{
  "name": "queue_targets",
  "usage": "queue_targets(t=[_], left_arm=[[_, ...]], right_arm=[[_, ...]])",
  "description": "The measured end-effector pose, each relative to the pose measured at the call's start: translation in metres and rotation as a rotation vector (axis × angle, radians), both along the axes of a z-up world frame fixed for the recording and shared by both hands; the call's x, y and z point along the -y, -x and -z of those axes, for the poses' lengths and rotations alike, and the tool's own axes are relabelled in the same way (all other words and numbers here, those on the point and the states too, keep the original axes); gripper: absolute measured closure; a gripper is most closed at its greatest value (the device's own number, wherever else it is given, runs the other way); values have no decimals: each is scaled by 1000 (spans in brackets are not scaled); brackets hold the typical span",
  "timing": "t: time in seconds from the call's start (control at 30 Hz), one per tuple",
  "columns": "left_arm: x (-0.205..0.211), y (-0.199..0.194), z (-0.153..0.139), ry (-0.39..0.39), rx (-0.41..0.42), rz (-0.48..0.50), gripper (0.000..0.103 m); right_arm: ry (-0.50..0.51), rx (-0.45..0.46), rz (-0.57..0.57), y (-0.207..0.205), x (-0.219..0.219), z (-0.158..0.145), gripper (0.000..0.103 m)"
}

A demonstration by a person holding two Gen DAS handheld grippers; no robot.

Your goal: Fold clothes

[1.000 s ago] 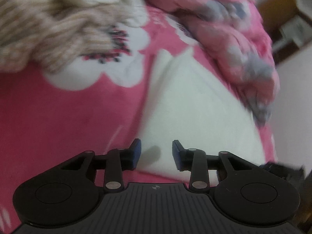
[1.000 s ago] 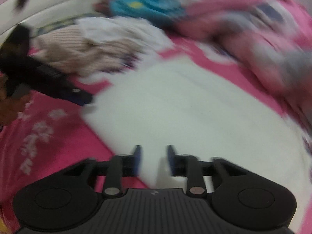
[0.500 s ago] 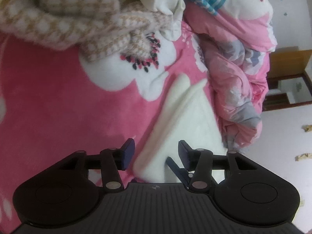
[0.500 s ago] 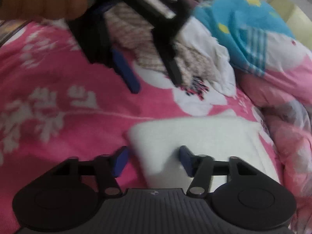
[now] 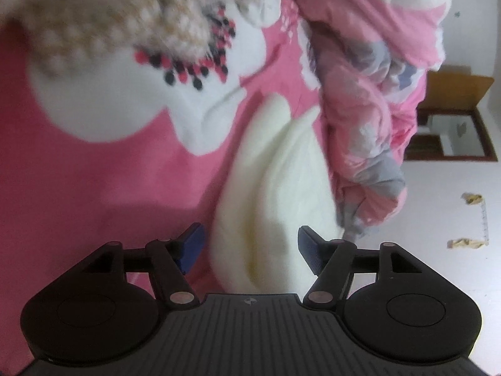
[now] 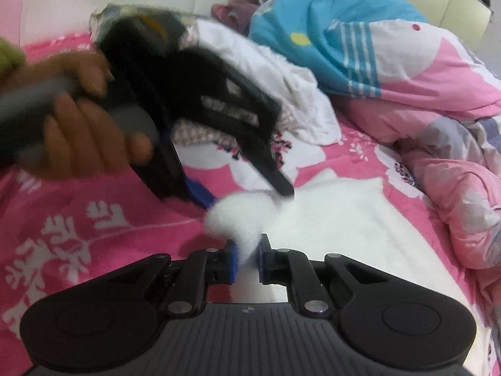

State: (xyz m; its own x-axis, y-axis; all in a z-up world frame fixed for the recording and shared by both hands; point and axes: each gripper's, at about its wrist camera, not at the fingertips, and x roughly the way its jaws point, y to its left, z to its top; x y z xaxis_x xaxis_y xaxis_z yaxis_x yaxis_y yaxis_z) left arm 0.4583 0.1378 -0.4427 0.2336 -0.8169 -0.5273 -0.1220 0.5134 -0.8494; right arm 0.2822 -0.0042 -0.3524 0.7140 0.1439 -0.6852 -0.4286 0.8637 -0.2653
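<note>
A white fleece garment lies folded on the pink flowered blanket. My right gripper is shut on its near left corner, which is bunched and lifted a little. In the left wrist view the same garment runs away between the wide-open fingers of my left gripper, which straddles its edge. The left gripper also shows in the right wrist view, held in a hand, its tips at the bunched corner.
A beige knitted garment and a white cloth are heaped at the back. A pink, grey and blue quilt is bunched along the right. The floor and a brown cabinet lie beyond the bed's right edge.
My right gripper has closed on the white garment's corner and raised it. My left gripper has come down to that same corner and opened wider.
</note>
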Motion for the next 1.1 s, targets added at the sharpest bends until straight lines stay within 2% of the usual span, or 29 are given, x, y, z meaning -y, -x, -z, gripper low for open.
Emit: queue_targets(t=[0.2,0.23,0.27,0.4,0.47,0.57,0.8,0.97,1.1], left_arm=[[25,-23,14,24,-33,15,39],[29,-27,16,28,-38,18,41],[34,-30,16,23,-31,25,48],[50,-41,13,-14,14,51,59],[57,-40,7,-45,43,47,68],[63,-32,-13,-97,108,28,76],[102,-5,-77,-155,282,-21,79],[163,19,-121,-140,407,-10,80],[233,40,-141,-126,475,58,80]], right_arm=[[-39,24,15,2,9,-12,91],[-51,30,22,2,11,-14,91],[-64,34,31,3,13,-15,91],[-126,47,71,5,25,-20,91],[-171,49,105,4,34,-22,91],[-220,70,143,6,47,-28,91],[-326,154,223,32,96,-57,91],[-380,228,306,61,149,-83,91],[-406,267,388,91,200,-100,92]])
